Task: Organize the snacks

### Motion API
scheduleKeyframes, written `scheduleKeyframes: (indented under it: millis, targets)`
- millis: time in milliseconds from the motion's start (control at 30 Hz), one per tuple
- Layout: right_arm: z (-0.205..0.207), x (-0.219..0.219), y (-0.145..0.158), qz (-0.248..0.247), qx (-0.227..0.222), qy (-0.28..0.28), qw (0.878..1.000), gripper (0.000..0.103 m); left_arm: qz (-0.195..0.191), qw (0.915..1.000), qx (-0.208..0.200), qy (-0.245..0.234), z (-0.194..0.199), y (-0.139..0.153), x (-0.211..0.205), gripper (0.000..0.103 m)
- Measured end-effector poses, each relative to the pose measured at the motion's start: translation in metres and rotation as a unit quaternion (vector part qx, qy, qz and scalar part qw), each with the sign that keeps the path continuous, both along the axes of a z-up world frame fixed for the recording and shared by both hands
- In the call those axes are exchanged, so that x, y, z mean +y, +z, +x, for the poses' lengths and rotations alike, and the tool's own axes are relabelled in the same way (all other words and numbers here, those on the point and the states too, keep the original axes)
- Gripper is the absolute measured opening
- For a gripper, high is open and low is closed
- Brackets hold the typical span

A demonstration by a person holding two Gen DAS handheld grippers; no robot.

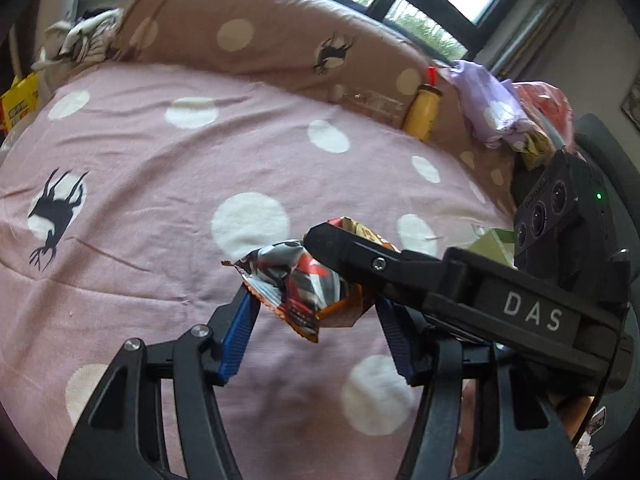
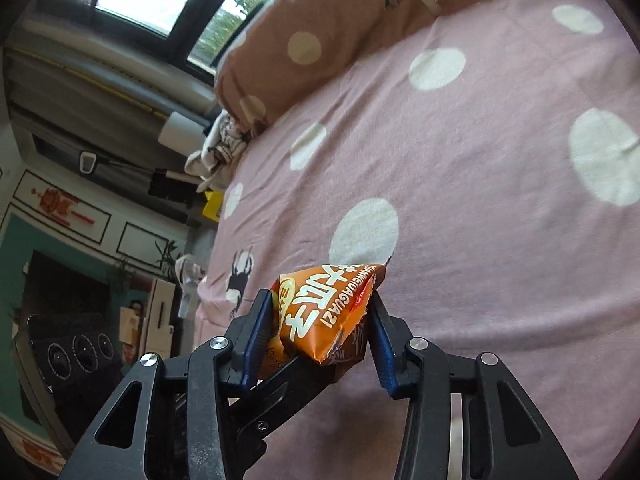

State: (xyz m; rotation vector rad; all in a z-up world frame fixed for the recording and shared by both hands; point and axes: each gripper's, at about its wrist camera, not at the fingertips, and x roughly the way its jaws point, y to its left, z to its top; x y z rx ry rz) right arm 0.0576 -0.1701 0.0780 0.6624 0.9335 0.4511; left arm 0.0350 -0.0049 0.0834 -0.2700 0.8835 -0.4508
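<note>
Currently the left hand-held gripper (image 1: 316, 312) has its blue pads on both sides of a crumpled snack packet (image 1: 304, 288), held above the bed (image 1: 160, 152); whether the pads press it is hard to tell, since the right one is partly hidden. The right hand-held gripper (image 2: 318, 328) is clamped on an orange snack packet (image 2: 328, 312). Its finger crosses the left wrist view and covers part of both packets. Beyond, a yellow bottle (image 1: 424, 110) leans against the pillow (image 1: 256, 40).
</note>
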Motion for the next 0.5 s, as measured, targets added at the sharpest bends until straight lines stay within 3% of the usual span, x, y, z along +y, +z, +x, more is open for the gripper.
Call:
scheduleKeyframes:
  millis: [133, 233, 367, 500]
  targets:
    - [-0.046, -0.055, 0.039, -0.019, -0.042, -0.08, 0.996, 0.048, -0.015, 0.9959, -0.04, -0.08, -0.023, 0.029, -0.053, 0.06]
    - [-0.082, -0.101, 0.056, -0.011, -0.066, -0.152, 0.986, 0.048, -0.018, 0.9865, -0.063, -0.15, -0.038, 0.048, -0.101, 0.06]
    - [-0.119, -0.16, 0.065, -0.001, -0.075, -0.244, 0.967, 0.048, -0.021, 0.9703, -0.081, -0.227, -0.055, 0.06, -0.167, 0.06]
    - [-0.148, -0.204, 0.063, -0.011, -0.058, -0.341, 0.938, 0.049, -0.011, 0.9576, -0.083, -0.276, -0.061, 0.056, -0.223, 0.064]
